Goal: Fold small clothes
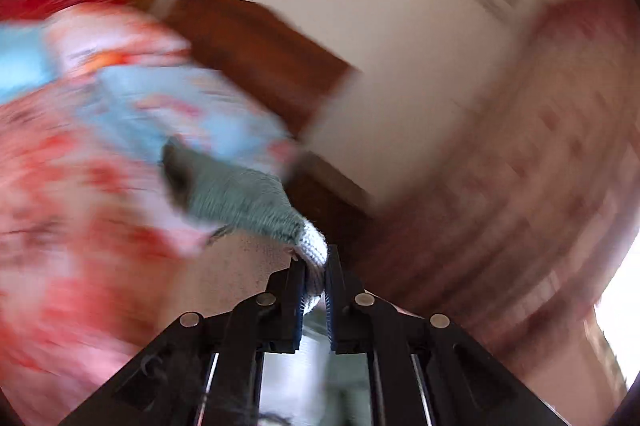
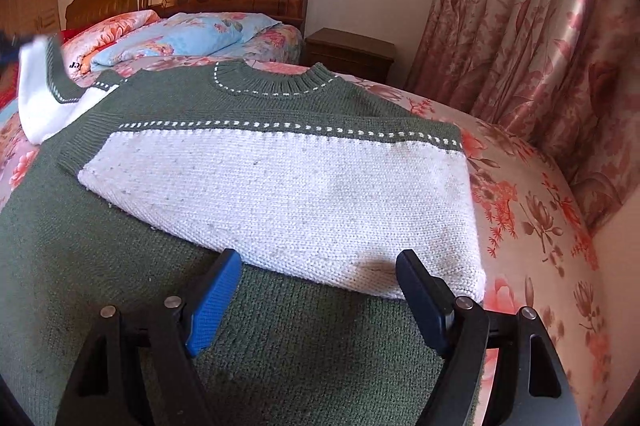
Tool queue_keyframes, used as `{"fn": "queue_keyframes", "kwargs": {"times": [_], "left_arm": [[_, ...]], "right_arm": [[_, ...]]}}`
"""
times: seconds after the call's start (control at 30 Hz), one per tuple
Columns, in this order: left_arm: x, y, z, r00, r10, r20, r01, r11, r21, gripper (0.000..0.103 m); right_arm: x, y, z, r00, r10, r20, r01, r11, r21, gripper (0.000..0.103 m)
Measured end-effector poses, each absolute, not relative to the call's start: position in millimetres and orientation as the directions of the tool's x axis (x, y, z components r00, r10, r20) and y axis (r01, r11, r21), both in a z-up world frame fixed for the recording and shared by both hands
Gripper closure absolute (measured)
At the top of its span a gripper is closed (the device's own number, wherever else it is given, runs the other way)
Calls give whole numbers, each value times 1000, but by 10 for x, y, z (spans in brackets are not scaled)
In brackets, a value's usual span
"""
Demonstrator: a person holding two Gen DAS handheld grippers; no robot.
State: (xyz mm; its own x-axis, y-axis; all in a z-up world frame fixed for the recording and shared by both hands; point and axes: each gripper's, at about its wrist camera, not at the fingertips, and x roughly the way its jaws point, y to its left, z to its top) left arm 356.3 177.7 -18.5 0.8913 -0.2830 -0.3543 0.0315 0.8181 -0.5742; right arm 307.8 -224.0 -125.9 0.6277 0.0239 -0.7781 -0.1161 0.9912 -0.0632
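Green and white knit sweater [image 2: 256,182] lies on the bed [image 2: 532,226]. The left tool [image 1: 316,266] pinches its sleeve [image 1: 256,202] up to fold it. The right tool [image 2: 320,278] waits wide open, holding nothing.

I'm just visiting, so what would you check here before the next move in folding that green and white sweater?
1. Left gripper pinching the sleeve cuff: ok.
2. Right gripper open, holding nothing: ok.
3. First sleeve folded flat across the sweater: ok.
4. Lifted sleeve clear of the collar: ok.
5. Left wrist view sharp: not ok, blurred.
6. Hem lying flat: cannot tell.
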Motion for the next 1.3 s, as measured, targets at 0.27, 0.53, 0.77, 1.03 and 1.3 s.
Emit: {"fn": "queue_keyframes", "kwargs": {"times": [0.27, 0.53, 0.77, 1.03, 1.3], "left_arm": [[3983, -300, -771, 630, -492, -602, 250, 861, -442, 94], [3594, -218, -668, 618, -491, -613, 274, 866, -418, 84], [2957, 543, -616, 771, -311, -556, 104, 922, -372, 77], [3019, 657, -1028, 699, -306, -647, 38, 919, -393, 78], [3106, 633, -1161, 655, -331, -679, 31, 910, -414, 78]], "right_arm": [[3033, -2424, -1189, 661, 39, -750, -52, 999, 7, 0], [3054, -2466, -1201, 659, 57, -750, -53, 998, 29, 0], [3014, -2517, -1168, 677, 98, -729, -62, 995, 76, 0], [3143, -2601, -1073, 652, 299, -697, -100, 945, 311, 0], [3890, -2208, -1256, 525, 432, -733, -103, 887, 449, 0]]}}
